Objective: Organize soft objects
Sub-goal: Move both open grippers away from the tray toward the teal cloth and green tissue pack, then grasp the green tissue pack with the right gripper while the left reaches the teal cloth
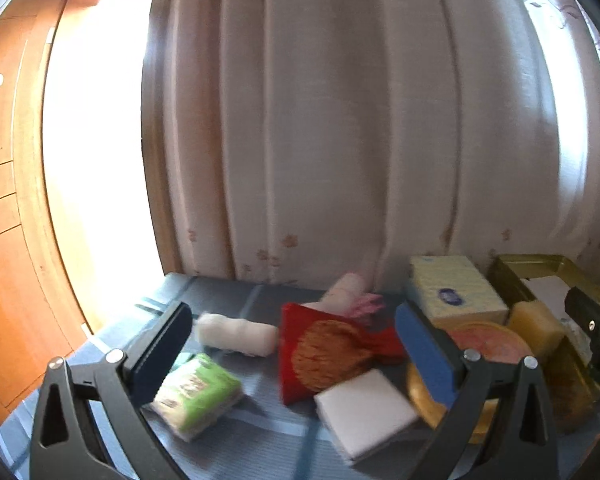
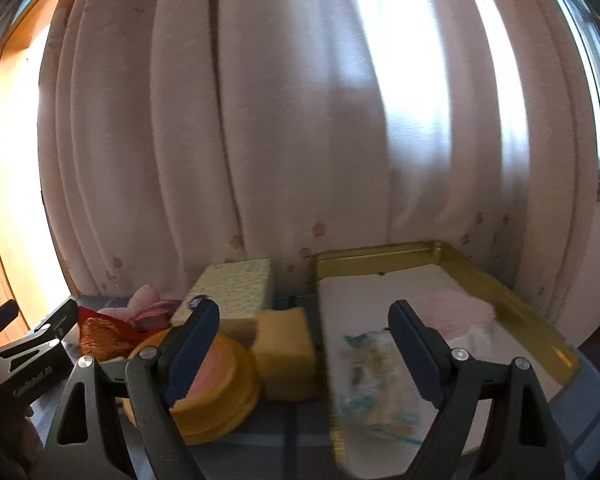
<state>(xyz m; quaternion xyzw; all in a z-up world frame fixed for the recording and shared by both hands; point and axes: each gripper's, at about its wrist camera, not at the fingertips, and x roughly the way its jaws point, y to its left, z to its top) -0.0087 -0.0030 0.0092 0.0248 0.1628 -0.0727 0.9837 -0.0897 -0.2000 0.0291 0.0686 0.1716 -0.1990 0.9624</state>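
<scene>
- The gold tray (image 2: pixel 512 292) sits at the right of the blue mat (image 1: pixel 236 436), a pink cloth and a printed packet already lying inside it.
- The yellow tissue pack (image 1: pixel 456 292) stands just left of the tray; it looks light and squashy, best pinched across its narrow sides.
- The red pouch (image 1: pixel 324 348) lies mid-mat, limp, touching the white pad (image 1: pixel 362 412).
- The green wipes pack (image 1: pixel 198 394) looks slick; grip it mid-body.
- The white gauze roll (image 1: pixel 236 334) should compress easily.
- The yellow sponge (image 2: pixel 284 354) touches the tray's left wall.
- The left gripper (image 1: pixel 294 350) and right gripper (image 2: pixel 304 350) both hang wide, holding nothing.
</scene>
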